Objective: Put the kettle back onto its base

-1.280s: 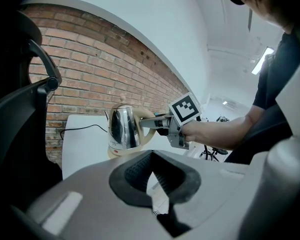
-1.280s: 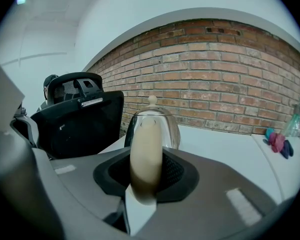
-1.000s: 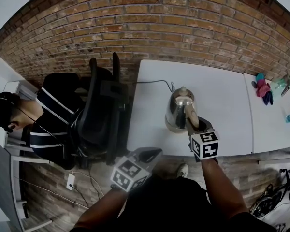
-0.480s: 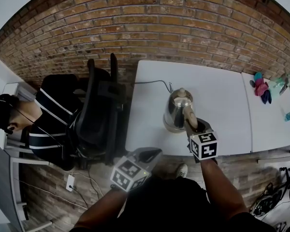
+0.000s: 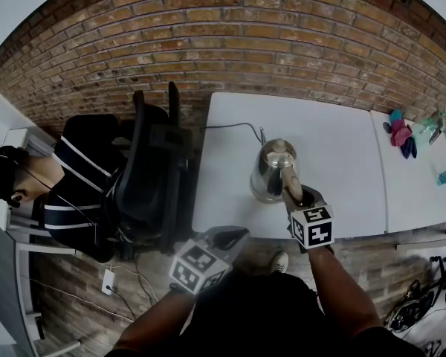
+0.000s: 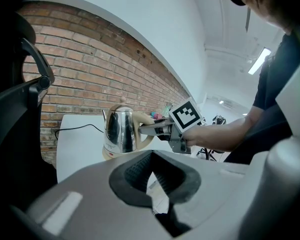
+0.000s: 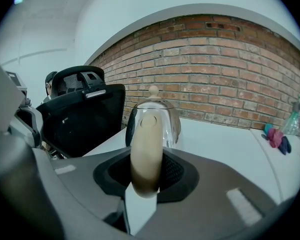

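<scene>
A shiny steel kettle (image 5: 273, 168) with a beige handle (image 7: 146, 149) stands upright on the white table (image 5: 334, 147), near its front edge. Its bottom rests on or just over a beige base (image 6: 110, 153); I cannot tell whether there is a gap. My right gripper (image 5: 294, 196) is shut on the handle, which runs up between its dark pads (image 7: 174, 170). My left gripper (image 5: 230, 236) hangs off the table's front left corner. It is shut and holds nothing, and the kettle (image 6: 120, 129) lies well ahead of it.
A black cable (image 5: 234, 126) runs from the kettle to the table's left edge. A black office chair (image 5: 154, 171) stands left of the table, and a person (image 5: 56, 188) sits beyond it. A second white table (image 5: 420, 192) at right carries small coloured items (image 5: 403, 134). A brick wall is behind.
The kettle and my right gripper have drifted a touch to the left in the head view. The left gripper has not moved.
</scene>
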{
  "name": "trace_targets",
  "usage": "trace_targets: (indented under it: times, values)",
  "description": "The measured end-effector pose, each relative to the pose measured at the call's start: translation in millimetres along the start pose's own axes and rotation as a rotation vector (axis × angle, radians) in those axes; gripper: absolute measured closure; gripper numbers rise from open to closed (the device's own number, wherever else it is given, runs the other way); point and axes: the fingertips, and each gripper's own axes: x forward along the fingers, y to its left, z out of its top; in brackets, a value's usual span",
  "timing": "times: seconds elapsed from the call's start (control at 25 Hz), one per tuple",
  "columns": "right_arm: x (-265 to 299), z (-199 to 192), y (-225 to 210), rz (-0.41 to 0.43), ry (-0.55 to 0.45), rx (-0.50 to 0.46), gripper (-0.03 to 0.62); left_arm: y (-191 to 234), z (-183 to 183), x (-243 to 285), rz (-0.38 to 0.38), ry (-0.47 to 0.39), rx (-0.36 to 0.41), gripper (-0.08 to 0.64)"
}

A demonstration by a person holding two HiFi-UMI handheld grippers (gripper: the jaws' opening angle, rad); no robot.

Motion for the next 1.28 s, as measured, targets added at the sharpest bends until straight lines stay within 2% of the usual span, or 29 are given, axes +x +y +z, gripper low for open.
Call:
trace_targets:
  times: [1.28]
  values:
    - [10.5,-36.4,2.5,0.012,0.071,-0.022,0.471,-1.7,-0.6,4.4,-0.012,0.011,-0.006,0.558]
